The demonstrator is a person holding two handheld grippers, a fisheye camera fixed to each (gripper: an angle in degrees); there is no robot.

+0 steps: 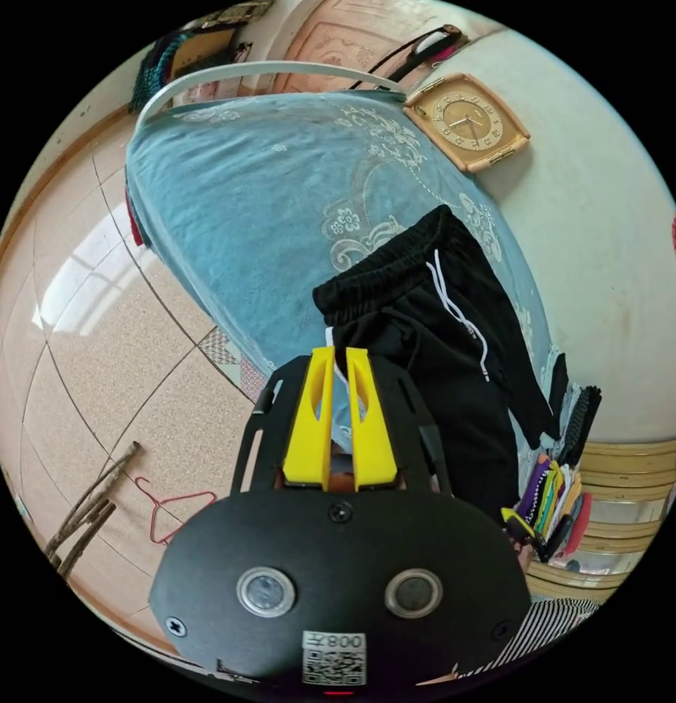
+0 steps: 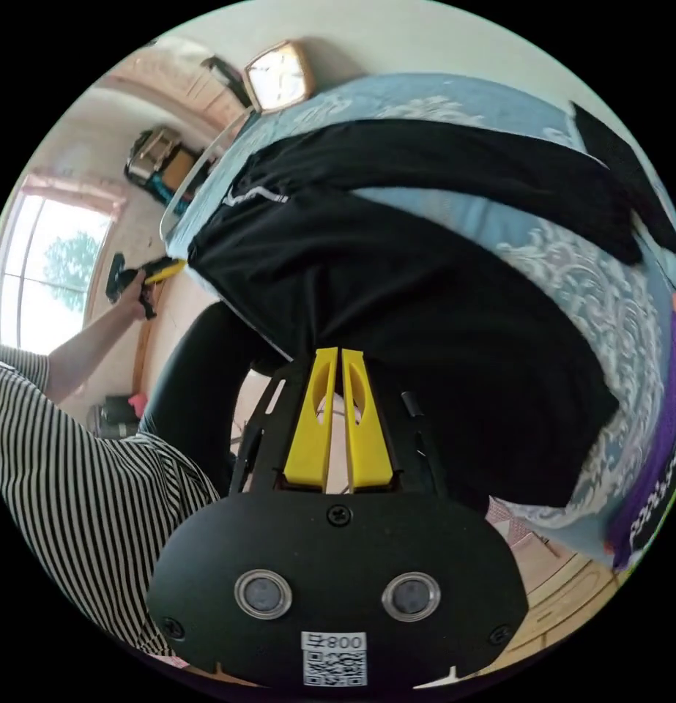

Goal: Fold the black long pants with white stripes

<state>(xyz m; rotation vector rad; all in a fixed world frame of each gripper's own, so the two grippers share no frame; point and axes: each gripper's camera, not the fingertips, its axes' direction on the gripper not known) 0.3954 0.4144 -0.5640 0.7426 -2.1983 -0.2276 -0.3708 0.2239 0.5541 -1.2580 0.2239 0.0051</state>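
Two hand-held grippers: each rides its own camera; the left hand-held gripper (image 1: pixel 340 355) has its yellow jaws nearly together at the waistband corner of the pants; whether cloth is caught between them I cannot tell.
Right hand-held gripper (image 2: pixel 335 356): jaws pressed close at the near edge of the black cloth hanging off the bed; a true pinch cannot be confirmed.
Pants (image 1: pixel 433 344): black, lying on the blue patterned bedspread (image 1: pixel 257 198), elastic waistband up the bed, white drawstring (image 1: pixel 455 307) trailing down the front, legs running off the bed edge (a white stripe shows at the side seam near the left jaws).
Step in hand, as judged: taking hold of one long edge, waist and leg, to fold the pants lengthwise.
How to do it well: grip both layers at the seam, lift both ends together, keep the cloth taut between the two hand-held grippers, and lay leg on leg with waistbands matched; tuck the drawstring in.
Risk: catching a single layer would twist the fold.
Person: striped sleeve (image 2: pixel 67 432), arm reaching to the other gripper (image 2: pixel 143 277).
Wall clock (image 1: pixel 466 121): dial markings too small to read.
Writing: a code label on each gripper body, not read; no brand visible on the pants.
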